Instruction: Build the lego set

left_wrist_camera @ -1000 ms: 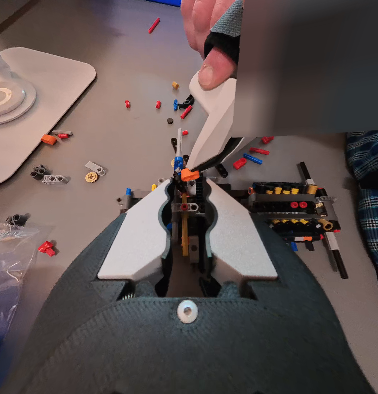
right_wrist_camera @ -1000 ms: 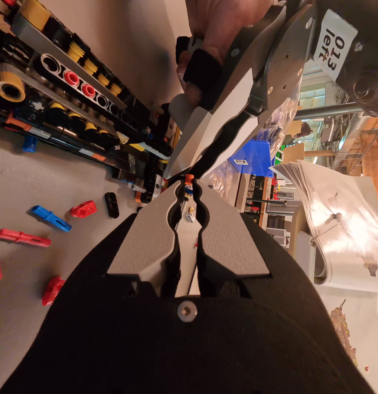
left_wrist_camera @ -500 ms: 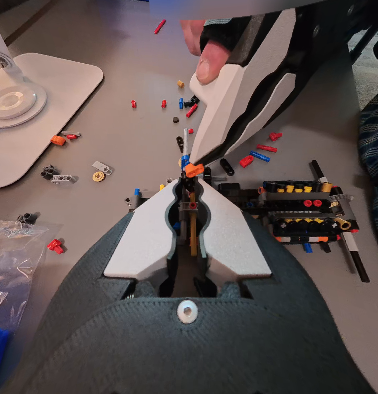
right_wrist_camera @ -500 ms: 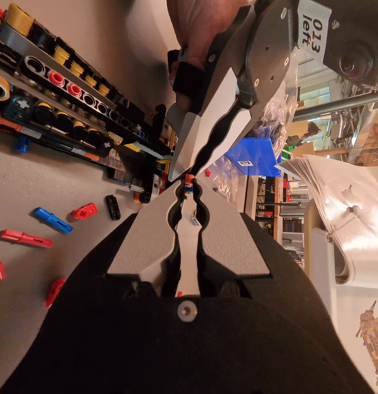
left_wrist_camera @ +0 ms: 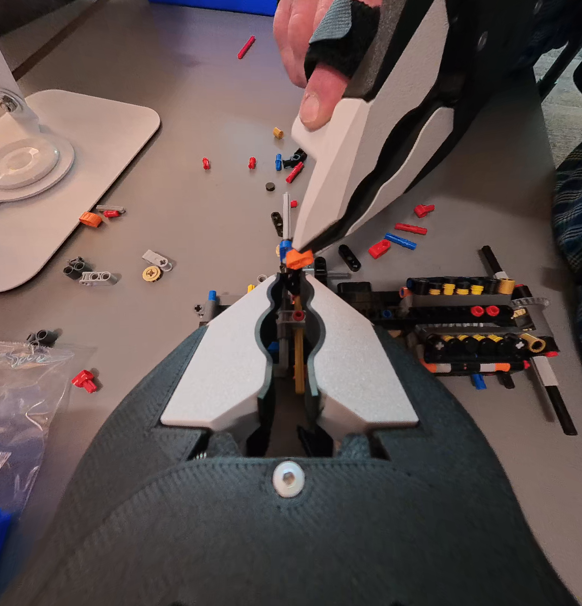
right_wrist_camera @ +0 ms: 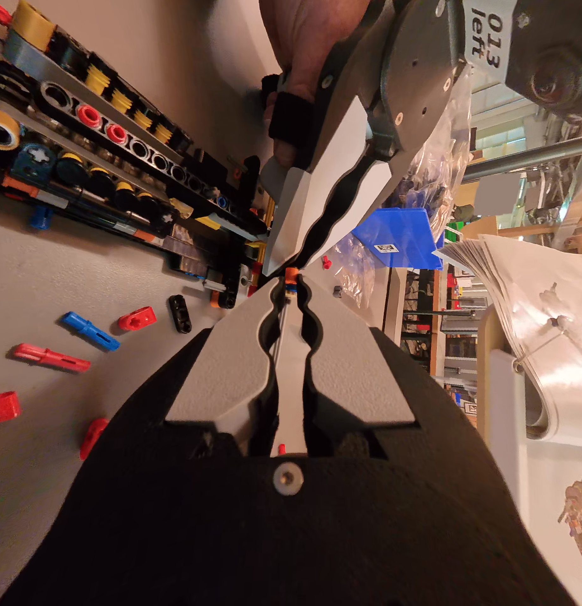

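Note:
A long black, grey and yellow lego assembly (left_wrist_camera: 463, 321) lies on the grey table; it also shows in the right wrist view (right_wrist_camera: 102, 147). My left gripper (left_wrist_camera: 290, 278) is shut on a black part at the assembly's left end, with a grey connector, a red pin and a yellow axle (left_wrist_camera: 298, 360) between its fingers. My right gripper (left_wrist_camera: 297, 251) comes down from the upper right, shut on a small orange piece (left_wrist_camera: 299, 259) beside a blue bush (left_wrist_camera: 284, 246) on a grey axle. In the right wrist view my right gripper (right_wrist_camera: 291, 278) pinches the orange piece (right_wrist_camera: 291, 272), tip to tip with my left gripper (right_wrist_camera: 283, 267).
Loose red, blue, black and grey pins lie scattered around (left_wrist_camera: 397, 236). A white stand base (left_wrist_camera: 69, 164) is at the left and a clear plastic bag (left_wrist_camera: 20, 393) at the lower left. A blue bin (right_wrist_camera: 397, 236) and an open booklet (right_wrist_camera: 529, 311) lie beyond. The grippers are tip to tip, or close to it.
My left gripper's fingers have closed in from a wider gap onto the part between them. My right gripper has stayed at the orange piece and tilted slightly.

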Action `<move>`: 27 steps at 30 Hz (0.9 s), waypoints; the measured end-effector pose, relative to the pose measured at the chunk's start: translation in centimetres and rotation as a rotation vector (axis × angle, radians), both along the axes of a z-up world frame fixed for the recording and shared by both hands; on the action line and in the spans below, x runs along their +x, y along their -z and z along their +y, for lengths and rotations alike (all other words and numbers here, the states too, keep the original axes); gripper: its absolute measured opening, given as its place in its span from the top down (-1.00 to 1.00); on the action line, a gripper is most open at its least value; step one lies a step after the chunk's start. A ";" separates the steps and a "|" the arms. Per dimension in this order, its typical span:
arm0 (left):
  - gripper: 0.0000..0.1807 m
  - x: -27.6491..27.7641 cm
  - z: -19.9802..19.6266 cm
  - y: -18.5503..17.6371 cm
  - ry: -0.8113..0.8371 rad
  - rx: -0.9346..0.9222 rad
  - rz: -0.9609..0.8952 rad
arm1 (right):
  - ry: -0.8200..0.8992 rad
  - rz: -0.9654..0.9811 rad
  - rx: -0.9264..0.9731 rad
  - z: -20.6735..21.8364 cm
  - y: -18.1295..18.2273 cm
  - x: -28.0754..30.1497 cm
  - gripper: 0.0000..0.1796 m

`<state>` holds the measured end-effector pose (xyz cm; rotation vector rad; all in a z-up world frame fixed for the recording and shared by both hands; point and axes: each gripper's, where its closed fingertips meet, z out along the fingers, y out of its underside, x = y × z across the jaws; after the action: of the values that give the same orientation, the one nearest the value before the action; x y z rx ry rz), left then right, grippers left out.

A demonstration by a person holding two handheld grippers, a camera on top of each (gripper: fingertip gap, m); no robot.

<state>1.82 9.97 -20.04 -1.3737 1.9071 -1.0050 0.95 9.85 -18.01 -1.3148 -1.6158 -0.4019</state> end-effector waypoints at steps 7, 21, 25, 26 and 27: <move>0.91 -0.1 -0.1 0.0 0.006 0.006 -0.003 | 0.000 0.054 -0.041 0.0 -0.1 -0.1 0.97; 0.91 -0.1 -0.3 0.0 0.017 0.014 -0.006 | -0.008 -0.017 -0.001 -0.2 -0.1 0.1 0.96; 0.91 -0.1 -0.3 0.0 0.018 0.015 -0.008 | -0.016 0.043 -0.012 -0.1 -0.3 -0.1 0.96; 0.91 -0.1 -0.3 0.0 0.019 0.018 -0.009 | -0.026 0.065 -0.021 -0.2 -0.4 -0.2 0.96; 0.91 -0.1 -0.3 0.0 0.019 0.019 -0.010 | -0.031 0.083 -0.028 -0.2 -0.5 -0.2 0.96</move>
<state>1.70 9.64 -20.01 -1.3402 1.9206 -0.9987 0.77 9.63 -17.54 -1.3096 -1.5760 -0.3032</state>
